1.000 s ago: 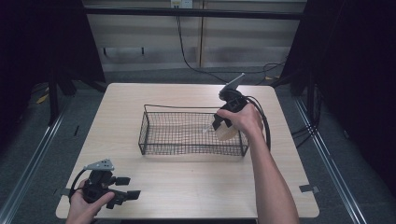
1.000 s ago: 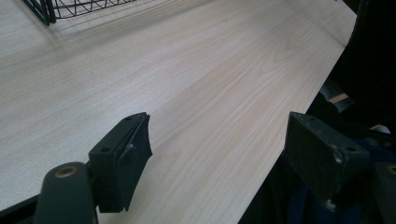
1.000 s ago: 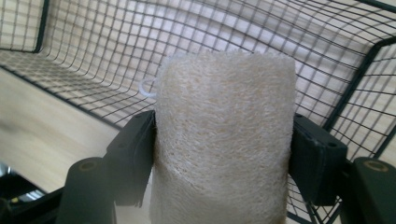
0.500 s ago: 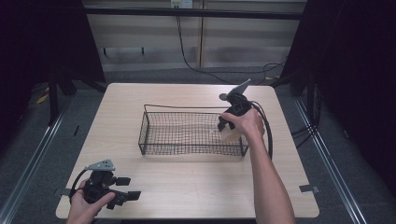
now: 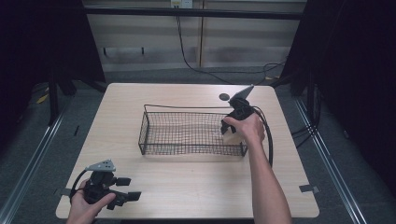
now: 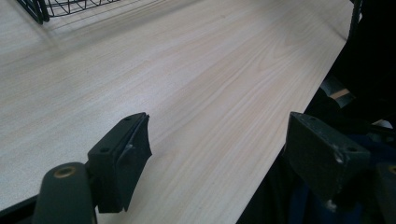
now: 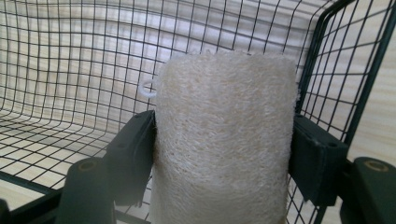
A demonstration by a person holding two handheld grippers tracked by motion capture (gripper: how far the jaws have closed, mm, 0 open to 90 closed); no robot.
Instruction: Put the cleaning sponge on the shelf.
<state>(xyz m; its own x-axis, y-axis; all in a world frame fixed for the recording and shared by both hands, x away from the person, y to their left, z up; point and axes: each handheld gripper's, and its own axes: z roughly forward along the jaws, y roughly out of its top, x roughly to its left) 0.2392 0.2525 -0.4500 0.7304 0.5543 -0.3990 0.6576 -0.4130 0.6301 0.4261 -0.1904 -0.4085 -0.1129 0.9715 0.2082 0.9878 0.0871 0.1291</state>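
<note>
A black wire basket (image 5: 154, 135) stands in the middle of the wooden table (image 5: 196, 186). My right gripper (image 5: 229, 129) reaches down into the basket's right end, shut on a pale, fibrous loofah sponge (image 7: 224, 140). In the right gripper view both black pads squeeze the loofah's sides, with the basket's mesh (image 7: 70, 70) behind and below it. My left gripper (image 5: 128, 189) rests in a hand at the table's front left corner. Its jaws stand wide apart over bare wood, as the left gripper view (image 6: 219, 154) shows.
The basket's corner (image 6: 42, 7) lies at the top left of the left gripper view. A cable (image 5: 268, 135) loops from the right gripper along the forearm. A dark round mark (image 5: 224, 97) sits on the table behind the basket. Metal rails run on the floor at both sides.
The right hand has sunk with the loofah into the right end of the basket. The left hand has stayed where it was.
</note>
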